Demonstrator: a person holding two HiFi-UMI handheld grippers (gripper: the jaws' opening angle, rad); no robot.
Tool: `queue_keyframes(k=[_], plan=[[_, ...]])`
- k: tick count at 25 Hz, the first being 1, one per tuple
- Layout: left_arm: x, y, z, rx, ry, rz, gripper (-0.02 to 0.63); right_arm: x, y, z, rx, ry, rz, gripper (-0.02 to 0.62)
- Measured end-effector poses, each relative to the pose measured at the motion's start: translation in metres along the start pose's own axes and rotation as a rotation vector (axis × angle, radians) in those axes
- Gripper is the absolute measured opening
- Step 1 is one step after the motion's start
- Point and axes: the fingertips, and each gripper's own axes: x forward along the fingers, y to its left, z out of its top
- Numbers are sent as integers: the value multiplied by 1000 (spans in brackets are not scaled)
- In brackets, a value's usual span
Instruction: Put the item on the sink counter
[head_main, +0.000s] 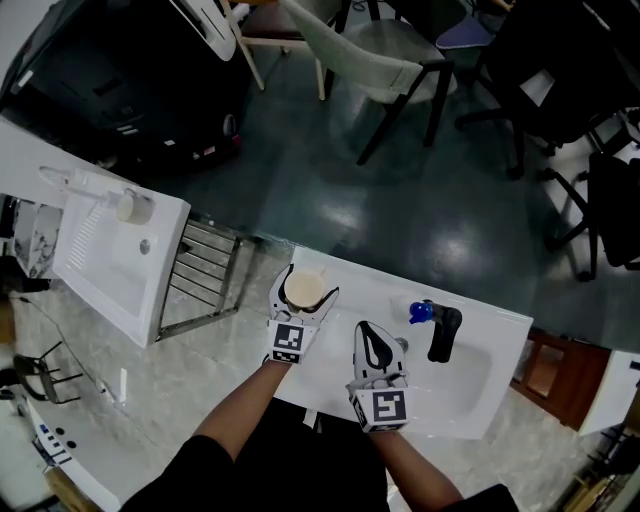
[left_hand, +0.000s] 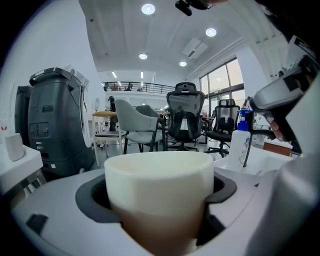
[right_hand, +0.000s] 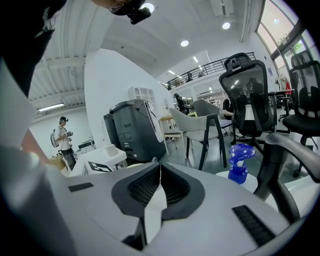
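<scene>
White sink counter (head_main: 372, 296), cream brown-bottomed cup (head_main: 303, 291) in left claw (head_main: 308, 281)

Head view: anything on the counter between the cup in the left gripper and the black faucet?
Between cup and faucet: mostly bare white counter, plus a blue spray bottle right beside the faucet. Head view shows it.

White sink counter (head_main: 372, 290), one basin sunk into it.
A black faucet (head_main: 443, 333) stands on the counter top. The basin (head_main: 468, 388) opens on the faucet's near side, and a blue-capped spray bottle (head_main: 420, 313) stands just beside the faucet, on its left.
</scene>
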Motion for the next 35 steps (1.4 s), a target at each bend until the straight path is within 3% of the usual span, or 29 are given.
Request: queue_keyframes(k=[11,17,22,27,35], plan=[[-8,-3,-7,87,12,-50,459,-5,2,16,24,-56,-17,32],[-7,-4,-10,43,12,-68,459,-9,15,16,5,-54,9,32],[5,-5,-3,53,0,-93,459,-9,24,28,-42,-135,41,32],[4,-3,-5,25,-6,-105,459,-8,27,22,-32,-115,50,32],[1,-3,-16,37,54,-149,459,-1,30,15,-32,-83,64,32]])
